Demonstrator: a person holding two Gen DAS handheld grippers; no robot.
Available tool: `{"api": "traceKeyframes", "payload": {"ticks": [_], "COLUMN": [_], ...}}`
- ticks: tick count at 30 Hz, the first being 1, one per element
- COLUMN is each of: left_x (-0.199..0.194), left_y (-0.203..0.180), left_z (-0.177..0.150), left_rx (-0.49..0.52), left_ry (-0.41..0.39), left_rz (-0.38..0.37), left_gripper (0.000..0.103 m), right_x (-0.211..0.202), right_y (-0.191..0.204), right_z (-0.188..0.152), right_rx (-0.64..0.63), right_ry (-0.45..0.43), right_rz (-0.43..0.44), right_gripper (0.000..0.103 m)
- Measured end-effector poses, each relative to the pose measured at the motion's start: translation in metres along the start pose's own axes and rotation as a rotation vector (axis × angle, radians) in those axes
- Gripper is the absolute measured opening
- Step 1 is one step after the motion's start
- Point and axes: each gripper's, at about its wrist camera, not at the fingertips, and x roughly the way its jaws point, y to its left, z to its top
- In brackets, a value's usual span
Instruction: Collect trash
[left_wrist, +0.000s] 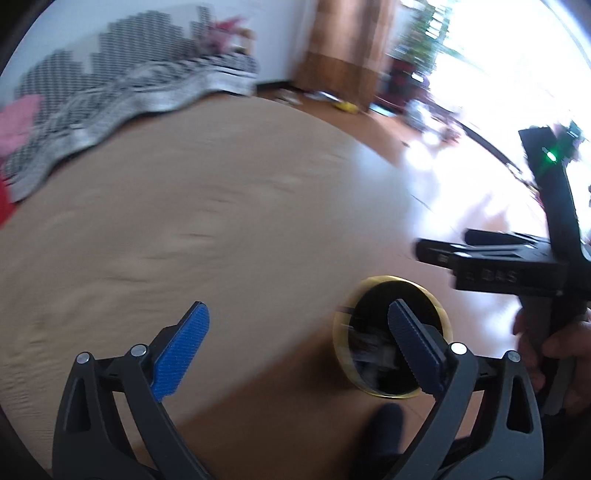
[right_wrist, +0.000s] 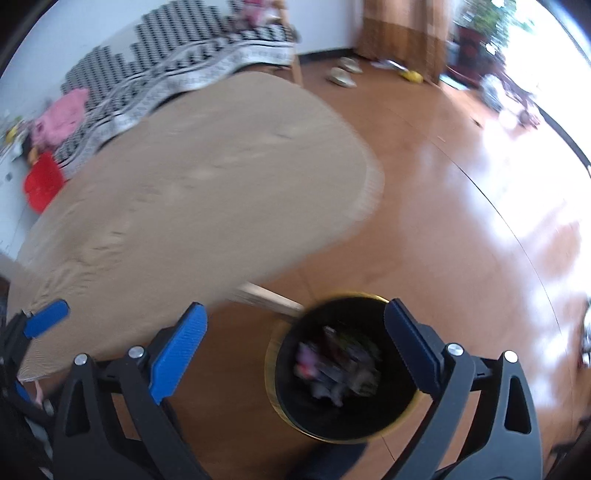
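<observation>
Far left: red container (right_wrist: 42, 186) and pink bundle (right_wrist: 61, 116), on or beside a checked bed cover (right_wrist: 184, 79); too blurred to identify further.

Left to centre: tan surface, probably a counter (right_wrist: 192, 177) with a cloth on it, bare of visible litter in both views.

Near left, right-wrist view: one blue pad of the left gripper (right_wrist: 46, 317) shows at the counter's near edge. In its own view the left gripper (left_wrist: 295, 350) has its fingers (left_wrist: 183, 354) spread wide, released, nothing between them.

Near centre: black bin (right_wrist: 332, 417) with a gold rim, standing on the wooden floor (right_wrist: 443, 221) just beside the counter's near corner. It holds crumpled wrappers and paper, the trash (right_wrist: 336, 365). The same bin (left_wrist: 343, 347) shows in the left-wrist view, partly behind the right-hand finger.

Near centre-right: right gripper (right_wrist: 295, 350), fingers (right_wrist: 177, 354) spread wide, released, empty, hanging above the bin's mouth. The left-wrist view shows its black body with the person's hand (left_wrist: 554, 354) on the handle.

Far right: slippers (right_wrist: 341, 74) and small clutter by the curtain (right_wrist: 402, 33); bright glare off the floor.

Risks, as a judgement: both views are motion-blurred, so any remaining litter could be overlooked; the two grippers are close together and could knock each other or tip the bin.
</observation>
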Motion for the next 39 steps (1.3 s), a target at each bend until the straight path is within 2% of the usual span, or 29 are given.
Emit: {"api": "traceKeyframes", "payload": {"ticks": [4, 7, 9, 13, 16, 24, 39], "left_x": [-0.038, -0.059, -0.074, -0.104, -0.118, -0.119, -0.113], "left_y": [0.091, 0.140, 0.175, 0.225, 0.246, 0.277, 0.271], "left_z": [-0.006, -0.015, -0.028, -0.050, -0.059, -0.069, -0.069], "left_rx": [-0.150, -0.224, -0.267, -0.342, -0.383, -0.474, -0.453], "left_ry": [-0.040, -0.042, -0.050, -0.074, -0.092, -0.088, -0.081], "left_rz": [0.156, 0.225, 0.299, 0.375, 0.412, 0.447, 0.435], "left_gripper": [0.095, 0.095, 0.095, 0.095, 0.095, 0.095, 0.095], "right_x": [0.007, 0.011, 0.014, 0.018, 0.024, 0.038, 0.041], "right_y": [0.078, 0.128, 0.162, 0.217, 0.251, 0.277, 0.271], "right_z": [0.018, 0.025, 0.027, 0.024, 0.019, 0.014, 0.012], "right_rx": [-0.118, -0.176, -0.213, -0.283, -0.332, -0.361, -0.361], "right_ry": [-0.024, -0.033, -0.036, -0.046, -0.043, -0.032, -0.020], "right_rz": [0.065, 0.122, 0.159, 0.200, 0.210, 0.198, 0.198], "right_gripper": [0.094, 0.094, 0.094, 0.094, 0.096, 0.096, 0.096]}}
